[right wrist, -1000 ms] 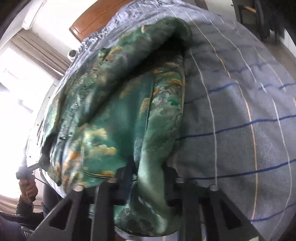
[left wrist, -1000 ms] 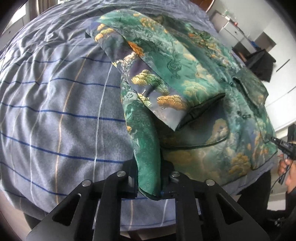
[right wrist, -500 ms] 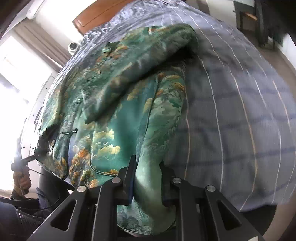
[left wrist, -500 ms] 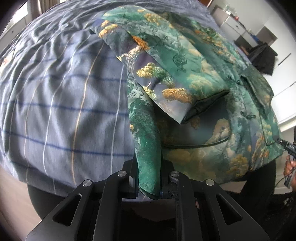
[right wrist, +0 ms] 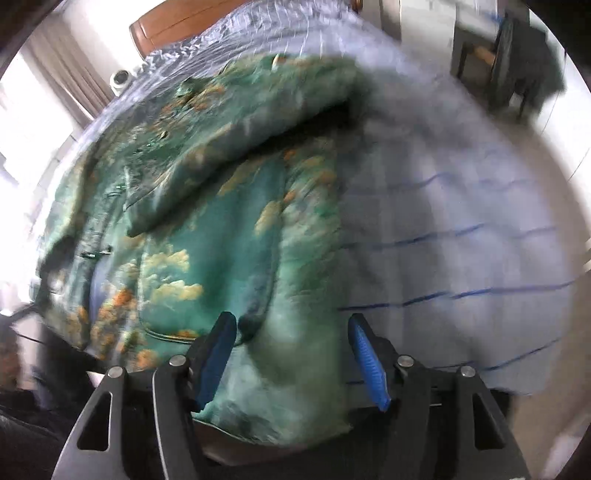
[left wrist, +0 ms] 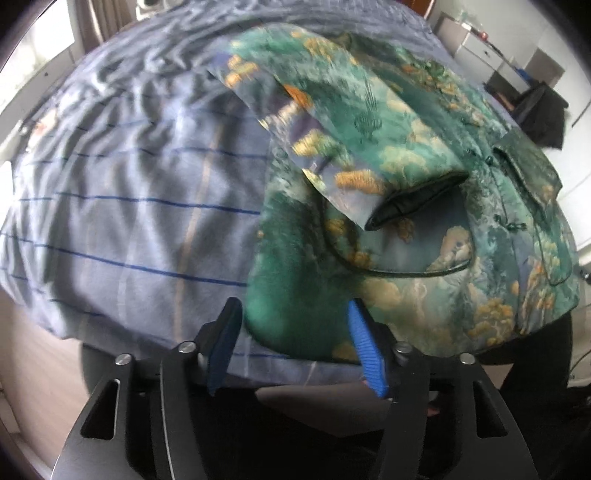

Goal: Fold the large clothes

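A green patterned jacket with gold and orange clouds lies on the bed, one sleeve folded across its front. Its near hem hangs over the bed's edge. My left gripper is open, its blue pads apart on either side of the hem fold, holding nothing. In the right wrist view the jacket fills the left half. My right gripper is open too, with the loose hem lying between the pads, not pinched.
The bed has a grey-blue sheet with dark blue and tan stripes. A wooden headboard is at the far end. A chair with dark clothes and white cabinets stand beside the bed.
Both grippers were shut on the jacket's hem and have opened. The hem has dropped onto the bed edge. Both views are blurred by motion as the grippers pull back.
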{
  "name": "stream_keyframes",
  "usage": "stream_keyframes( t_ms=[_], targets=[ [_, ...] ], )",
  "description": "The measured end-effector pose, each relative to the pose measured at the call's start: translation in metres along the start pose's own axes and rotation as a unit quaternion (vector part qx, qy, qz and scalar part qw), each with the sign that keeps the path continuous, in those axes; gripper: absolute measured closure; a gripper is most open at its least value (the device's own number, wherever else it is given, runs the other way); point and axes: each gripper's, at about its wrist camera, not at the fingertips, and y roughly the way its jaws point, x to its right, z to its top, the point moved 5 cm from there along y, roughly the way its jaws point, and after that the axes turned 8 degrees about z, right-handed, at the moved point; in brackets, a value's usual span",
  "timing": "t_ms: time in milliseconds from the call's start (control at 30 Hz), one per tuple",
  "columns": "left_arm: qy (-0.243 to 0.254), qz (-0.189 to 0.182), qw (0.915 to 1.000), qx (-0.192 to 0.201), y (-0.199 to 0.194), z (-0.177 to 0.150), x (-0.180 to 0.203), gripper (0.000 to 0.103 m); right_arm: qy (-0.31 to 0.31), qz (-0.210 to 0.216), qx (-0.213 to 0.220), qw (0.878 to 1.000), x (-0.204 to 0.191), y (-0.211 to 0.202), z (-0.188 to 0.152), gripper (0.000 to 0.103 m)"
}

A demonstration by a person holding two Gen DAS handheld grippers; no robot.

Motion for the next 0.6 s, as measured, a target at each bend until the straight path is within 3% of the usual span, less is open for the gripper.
stream_keyframes(
  t_ms=[100, 167, 267, 433, 500, 600],
  targets=[
    [-0.002, 0.02, 0.9993, 0.031, -0.02, 0.005, -0.005, 0.031, -0.093, -0.06, 0.046, 0.993, -0.025, -0.03, 0.018, 0.039],
    [-0.007, 0.023, 0.9985, 0.05, -0.03, 0.015, -0.001, 0.029, -0.16, -0.068, 0.067, 0.982, -0.056, -0.037, 0.03, 0.038],
    [-0.015, 0.021, 0.9969, 0.074, -0.041, 0.028, 0.008, 0.025, -0.275, -0.053, 0.079, 0.957, -0.107, -0.032, 0.042, 0.031],
    [-0.022, 0.02, 0.9948, 0.097, -0.055, 0.032, 0.015, 0.022, -0.411, -0.039, 0.068, 0.908, -0.161, 0.013, 0.056, 0.031],
    [-0.024, 0.018, 0.9948, 0.097, -0.055, 0.031, 0.017, 0.023, -0.442, -0.033, 0.058, 0.894, -0.175, 0.034, 0.06, 0.031],
    [-0.025, 0.021, 0.995, 0.095, -0.055, 0.028, 0.019, 0.022, -0.461, -0.032, 0.042, 0.886, -0.181, 0.065, 0.069, 0.031]
  ],
)
